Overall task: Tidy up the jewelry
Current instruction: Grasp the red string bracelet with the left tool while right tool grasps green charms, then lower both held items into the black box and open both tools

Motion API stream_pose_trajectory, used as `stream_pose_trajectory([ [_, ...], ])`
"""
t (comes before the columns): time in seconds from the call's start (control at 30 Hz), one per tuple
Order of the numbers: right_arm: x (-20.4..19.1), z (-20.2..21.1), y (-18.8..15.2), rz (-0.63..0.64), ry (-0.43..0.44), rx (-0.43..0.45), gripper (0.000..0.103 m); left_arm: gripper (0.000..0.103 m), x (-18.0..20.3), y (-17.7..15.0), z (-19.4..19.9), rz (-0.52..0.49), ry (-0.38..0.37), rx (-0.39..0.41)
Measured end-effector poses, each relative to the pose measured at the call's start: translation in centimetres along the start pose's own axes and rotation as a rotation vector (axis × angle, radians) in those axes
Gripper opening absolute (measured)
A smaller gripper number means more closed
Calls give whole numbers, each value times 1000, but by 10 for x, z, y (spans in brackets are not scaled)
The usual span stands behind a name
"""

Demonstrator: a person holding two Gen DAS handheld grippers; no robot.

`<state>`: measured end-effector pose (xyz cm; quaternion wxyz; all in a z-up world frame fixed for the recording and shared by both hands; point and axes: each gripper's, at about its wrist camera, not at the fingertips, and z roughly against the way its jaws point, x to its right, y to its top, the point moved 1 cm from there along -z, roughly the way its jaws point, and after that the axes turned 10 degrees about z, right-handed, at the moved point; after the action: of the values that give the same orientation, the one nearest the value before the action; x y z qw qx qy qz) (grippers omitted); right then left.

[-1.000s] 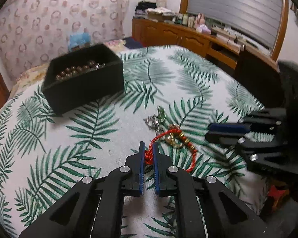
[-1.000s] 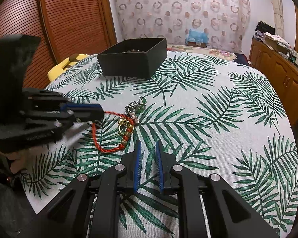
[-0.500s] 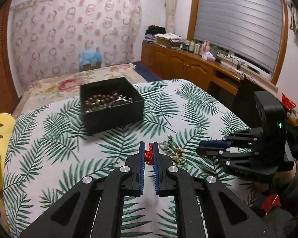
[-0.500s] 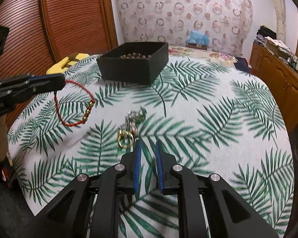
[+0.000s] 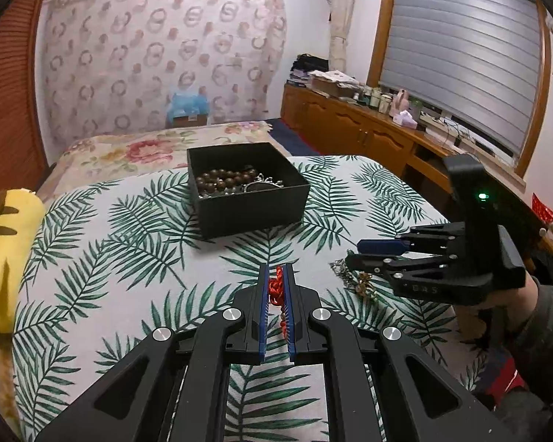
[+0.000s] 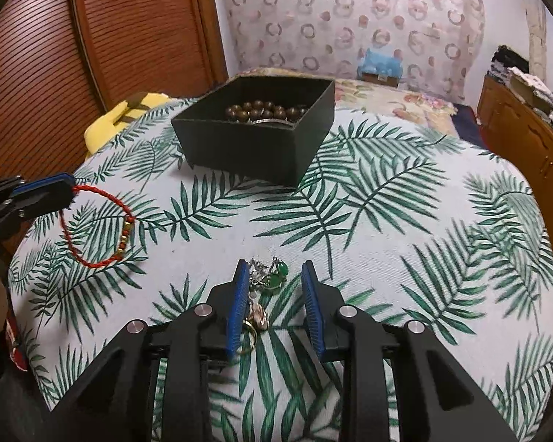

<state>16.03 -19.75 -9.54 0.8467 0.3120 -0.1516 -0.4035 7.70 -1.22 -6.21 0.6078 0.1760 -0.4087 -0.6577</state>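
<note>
My left gripper (image 5: 276, 276) is shut on a red cord bracelet (image 5: 275, 287) and holds it above the table; in the right wrist view the bracelet (image 6: 99, 228) hangs from the left gripper (image 6: 64, 191) with its gold beads down. My right gripper (image 6: 274, 276) is open over a small pile: a green pendant (image 6: 279, 274) on a silver chain and a gold ring (image 6: 252, 335). The pile (image 5: 357, 280) also shows in the left wrist view under the right gripper (image 5: 354, 252). A black box (image 5: 247, 193) further back holds brown beads (image 6: 261, 108) and silver pieces.
The table wears a white cloth with green palm leaves (image 6: 405, 221). A yellow plush (image 5: 3, 258) lies at the table's left edge. A bed (image 5: 147, 151) stands behind the table, a wooden cabinet (image 5: 368, 136) on the right.
My left gripper has lifted the red bracelet off the table and pulled back to the left. My right gripper has opened and moved forward over the pendant and ring pile.
</note>
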Motion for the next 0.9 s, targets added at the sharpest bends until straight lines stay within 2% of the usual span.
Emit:
stream_pose_trajectory([
  [0.13, 2, -7, 2, -9, 9, -11, 30, 6, -3, -1, 1, 5, 6, 1],
  [0.17, 1, -7, 3, -5, 14, -11, 20, 6, -4, -1, 1, 6, 7, 0],
  [0.23, -1, -7, 5, 7, 16, -9, 11, 6, -5, -2, 1, 7, 10, -1],
  [0.27, -2, -6, 6, 18, 11, -8, 10, 6, -5, -1, 0, 7, 12, -1],
  [0.53, 1, -1, 18, 40, -1, 13, 10, 6, -12, 5, -3, 9, 33, 2],
  [0.9, -3, 16, 51, 101, -37, 66, 10, 6, -18, 30, -3, -18, 66, 36],
])
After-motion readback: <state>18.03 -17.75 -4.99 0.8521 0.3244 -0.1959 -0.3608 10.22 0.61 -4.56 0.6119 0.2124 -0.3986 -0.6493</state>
